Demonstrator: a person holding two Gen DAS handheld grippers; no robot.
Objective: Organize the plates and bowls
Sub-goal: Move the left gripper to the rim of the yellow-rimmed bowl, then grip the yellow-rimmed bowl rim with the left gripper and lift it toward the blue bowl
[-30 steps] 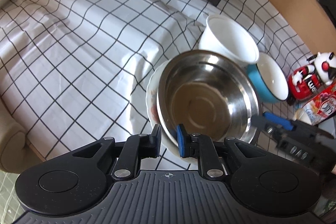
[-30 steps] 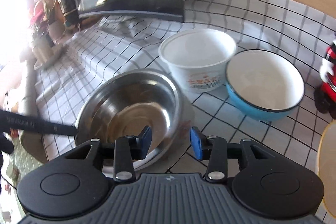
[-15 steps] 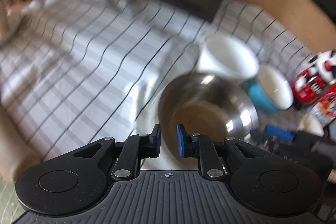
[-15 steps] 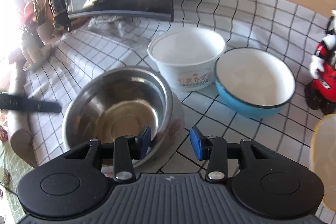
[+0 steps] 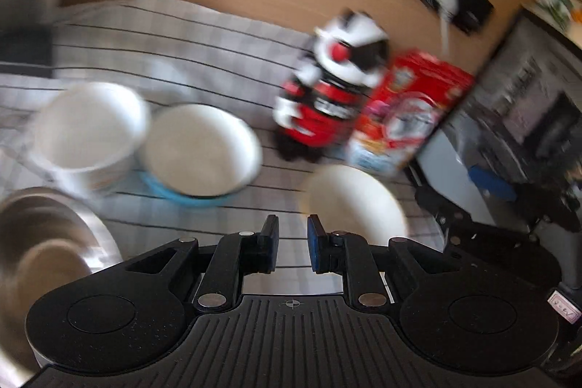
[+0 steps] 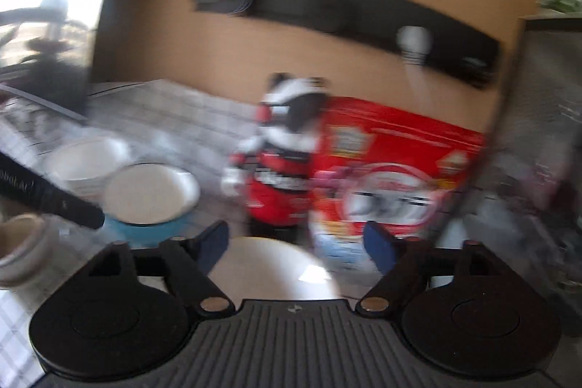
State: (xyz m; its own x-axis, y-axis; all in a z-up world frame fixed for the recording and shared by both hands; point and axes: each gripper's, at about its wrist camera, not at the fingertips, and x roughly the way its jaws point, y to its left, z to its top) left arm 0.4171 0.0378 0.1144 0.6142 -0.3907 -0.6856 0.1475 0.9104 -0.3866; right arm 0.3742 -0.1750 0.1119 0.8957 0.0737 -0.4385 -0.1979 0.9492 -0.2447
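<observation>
Both views are motion-blurred. In the left wrist view, a steel bowl (image 5: 43, 242) sits at the lower left, a white tub (image 5: 87, 130) and a blue bowl with white inside (image 5: 200, 151) behind it, and a cream plate (image 5: 356, 202) just right of my left gripper (image 5: 293, 244), which is slightly open and empty above the checked cloth. In the right wrist view, my right gripper (image 6: 296, 246) is wide open and empty, right above the cream plate (image 6: 269, 271). The blue bowl (image 6: 149, 199) and the white tub (image 6: 85, 162) lie to its left.
A red, white and black toy figure (image 5: 327, 86) and a red box (image 5: 403, 111) stand at the back against a tan wall. A dark appliance (image 5: 516, 104) stands at the right. The right gripper's body (image 5: 483, 206) shows at the right of the left wrist view.
My left gripper has let go of the steel bowl's rim and swung right toward the cream plate. My right gripper has also swung right, opened wider, and now hovers over the cream plate.
</observation>
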